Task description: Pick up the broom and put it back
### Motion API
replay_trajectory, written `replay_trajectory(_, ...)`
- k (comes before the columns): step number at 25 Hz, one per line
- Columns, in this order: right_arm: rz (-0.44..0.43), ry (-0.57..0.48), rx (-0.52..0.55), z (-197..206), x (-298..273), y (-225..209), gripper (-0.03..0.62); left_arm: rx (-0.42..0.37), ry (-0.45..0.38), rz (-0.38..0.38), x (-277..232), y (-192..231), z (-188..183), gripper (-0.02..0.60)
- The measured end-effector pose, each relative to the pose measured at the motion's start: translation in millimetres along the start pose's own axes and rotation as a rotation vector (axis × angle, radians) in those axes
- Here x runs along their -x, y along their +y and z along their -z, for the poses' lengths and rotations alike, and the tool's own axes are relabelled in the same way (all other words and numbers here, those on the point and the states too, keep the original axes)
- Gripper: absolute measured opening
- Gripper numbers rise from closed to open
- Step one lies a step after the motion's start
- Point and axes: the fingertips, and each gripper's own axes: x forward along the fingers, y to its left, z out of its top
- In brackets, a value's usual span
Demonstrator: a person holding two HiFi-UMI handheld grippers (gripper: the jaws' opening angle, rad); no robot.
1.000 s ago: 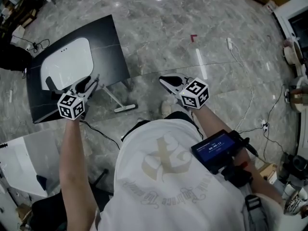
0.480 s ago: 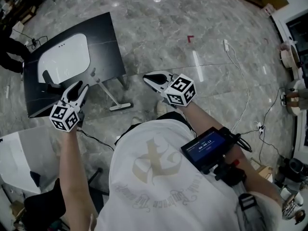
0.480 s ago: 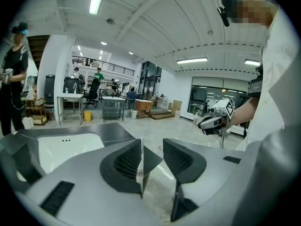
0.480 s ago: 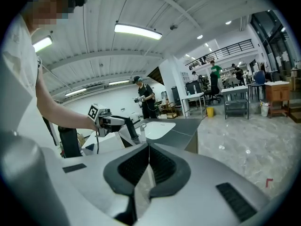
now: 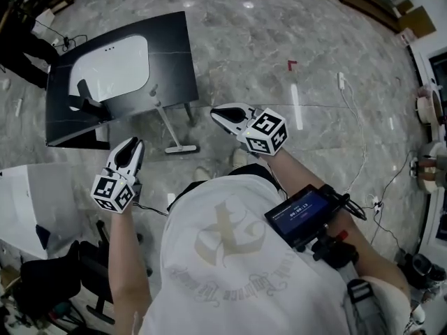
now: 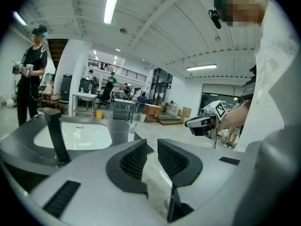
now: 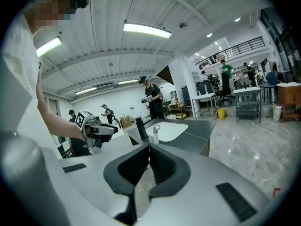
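The broom [image 5: 167,123] leans with its thin pale handle on the front edge of the black sink counter [image 5: 174,47]; its flat head [image 5: 181,148] rests on the grey floor. The handle's top shows beside the basin [image 6: 130,129] [image 7: 155,133]. My left gripper [image 5: 134,146] [image 6: 151,145] hangs left of the broom and below the counter, apart from both. It is open; its jaws have just been closing, with a narrow gap and nothing between them. My right gripper [image 5: 219,114] [image 7: 149,148] is shut on nothing, right of the broom.
A white basin [image 5: 112,65] with a black tap [image 5: 82,100] sits in the counter. A person in black [image 5: 19,33] stands beyond it. A white cable [image 5: 355,124] lies on the floor at right. A white box [image 5: 28,201] and dark chair [image 5: 70,285] stand at lower left.
My left gripper has drawn back from the counter's edge and the broom handle's top, and its jaws stand narrower. The right gripper shifted a little. The broom still leans on the counter.
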Motion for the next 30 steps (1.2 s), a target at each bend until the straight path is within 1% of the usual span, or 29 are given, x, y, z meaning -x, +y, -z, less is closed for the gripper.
replay_trajectory(6,-0.036,-0.005,0.000,4.5,-8.1,15.4,0.018,0.103,-0.064,-0.125,30.1,1.6,15.9,0.037)
replay_trajectory(9,-0.057,-0.010,-0.003,7.6,-9.8,27.6,0.018,0.131,-0.088,-0.146,38.7,-10.0,24.1,0.024)
replay_trajectory(11,-0.077,-0.013,-0.001,9.7,-10.3,37.7,0.018,0.137,-0.098,-0.143,42.6,-21.1,28.6,0.012)
replay_trajectory(17,-0.130,-0.001,0.019,17.9,-10.7,60.4,0.018,0.172,-0.099,-0.117,46.0,-53.8,45.9,0.012)
replay_trajectory(20,-0.144,0.002,0.028,22.0,-14.8,66.2,0.018,0.188,-0.089,-0.109,45.3,-62.0,54.6,0.012)
replay_trajectory(24,-0.156,0.005,0.027,28.9,-16.3,70.3,0.018,0.188,-0.070,-0.092,39.6,-70.3,63.0,0.012)
replay_trajectory(30,-0.157,0.013,0.016,36.0,-16.4,71.9,0.018,0.190,-0.060,-0.079,36.4,-70.6,64.4,0.012)
